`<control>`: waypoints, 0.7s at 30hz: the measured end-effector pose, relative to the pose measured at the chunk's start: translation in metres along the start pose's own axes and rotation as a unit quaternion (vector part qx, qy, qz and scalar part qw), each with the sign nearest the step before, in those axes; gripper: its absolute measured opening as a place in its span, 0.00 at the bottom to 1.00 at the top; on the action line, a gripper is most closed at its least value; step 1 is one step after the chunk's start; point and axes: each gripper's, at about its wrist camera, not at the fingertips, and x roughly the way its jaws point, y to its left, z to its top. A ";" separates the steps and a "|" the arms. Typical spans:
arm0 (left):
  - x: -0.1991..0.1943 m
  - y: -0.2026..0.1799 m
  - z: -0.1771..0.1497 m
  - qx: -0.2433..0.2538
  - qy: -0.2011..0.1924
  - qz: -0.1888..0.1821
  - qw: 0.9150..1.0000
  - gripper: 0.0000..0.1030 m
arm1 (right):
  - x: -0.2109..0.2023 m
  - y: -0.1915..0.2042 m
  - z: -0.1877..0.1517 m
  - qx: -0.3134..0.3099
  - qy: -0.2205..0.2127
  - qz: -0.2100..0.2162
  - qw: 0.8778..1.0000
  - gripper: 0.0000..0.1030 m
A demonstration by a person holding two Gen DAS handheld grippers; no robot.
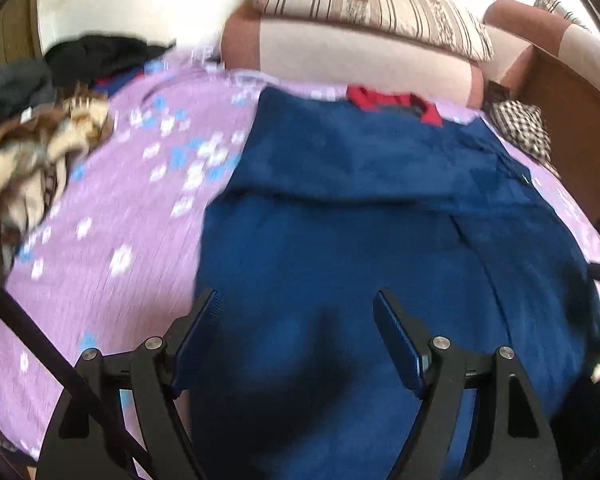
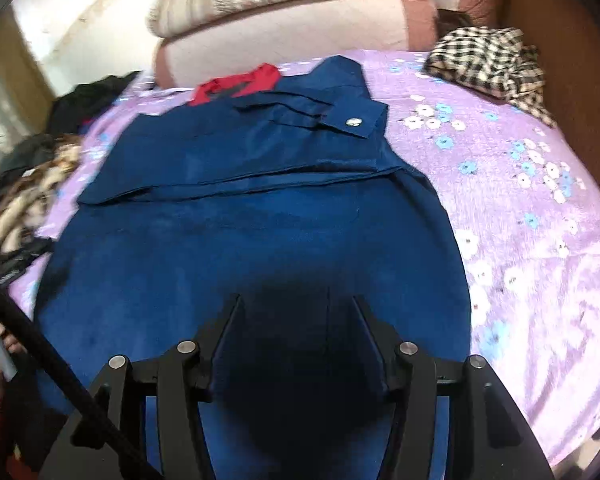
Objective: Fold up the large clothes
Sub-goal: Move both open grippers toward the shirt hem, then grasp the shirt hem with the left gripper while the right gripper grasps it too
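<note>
A large dark blue garment (image 1: 360, 208) with a red collar (image 1: 392, 102) lies spread on a purple flowered bedsheet (image 1: 120, 208). It also shows in the right wrist view (image 2: 260, 232), with the red collar (image 2: 236, 82) at the far end and a sleeve cuff with a metal snap (image 2: 354, 122) folded across the upper part. My left gripper (image 1: 298, 304) is open and empty just above the garment's near left part. My right gripper (image 2: 296, 308) is open and empty above the garment's near middle, casting a dark shadow on it.
A pile of brown, cream and black clothes (image 1: 32, 152) lies at the left of the bed. A checked garment (image 2: 488, 60) lies at the far right corner. Striped pillows (image 1: 360, 0) and a pink cushion (image 1: 360, 60) line the head. A wooden bed frame (image 2: 572, 60) stands at the right.
</note>
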 end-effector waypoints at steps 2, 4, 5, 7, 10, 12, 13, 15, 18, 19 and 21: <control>-0.013 0.019 -0.020 -0.014 0.018 -0.005 1.000 0.75 | -0.012 -0.008 -0.008 -0.006 0.009 0.014 1.000 0.59; -0.023 0.032 -0.038 -0.032 0.030 -0.011 0.999 0.75 | -0.026 -0.019 -0.018 -0.007 0.013 0.025 1.000 0.61; -0.026 0.037 -0.047 -0.041 0.037 -0.013 0.998 0.75 | -0.031 -0.024 -0.022 -0.003 0.016 0.034 0.999 0.63; -0.033 0.050 -0.068 -0.066 0.058 -0.024 0.996 0.75 | -0.038 -0.036 -0.033 0.010 0.020 0.036 0.999 0.64; -0.041 0.062 -0.096 -0.092 0.076 -0.034 0.992 0.75 | -0.039 -0.044 -0.046 0.018 0.036 0.037 0.998 0.64; -0.044 0.066 -0.113 -0.103 0.091 -0.040 0.990 0.75 | -0.038 -0.048 -0.053 0.022 0.048 0.042 0.998 0.68; -0.044 0.066 -0.120 -0.102 0.098 -0.043 0.989 0.75 | -0.038 -0.051 -0.058 0.024 0.057 0.051 0.997 0.68; -0.043 0.063 -0.133 -0.096 0.107 -0.047 0.989 0.75 | -0.036 -0.053 -0.064 0.019 0.067 0.059 0.996 0.69; -0.042 0.056 -0.145 -0.102 0.117 -0.067 0.985 0.76 | -0.032 -0.054 -0.073 0.011 0.083 0.079 0.993 0.72; -0.041 0.054 -0.148 -0.108 0.121 -0.077 0.984 0.76 | -0.032 -0.054 -0.075 0.011 0.085 0.085 0.993 0.73; -0.036 0.050 -0.151 -0.107 0.133 -0.079 0.982 0.78 | -0.033 -0.053 -0.077 0.007 0.088 0.096 0.992 0.76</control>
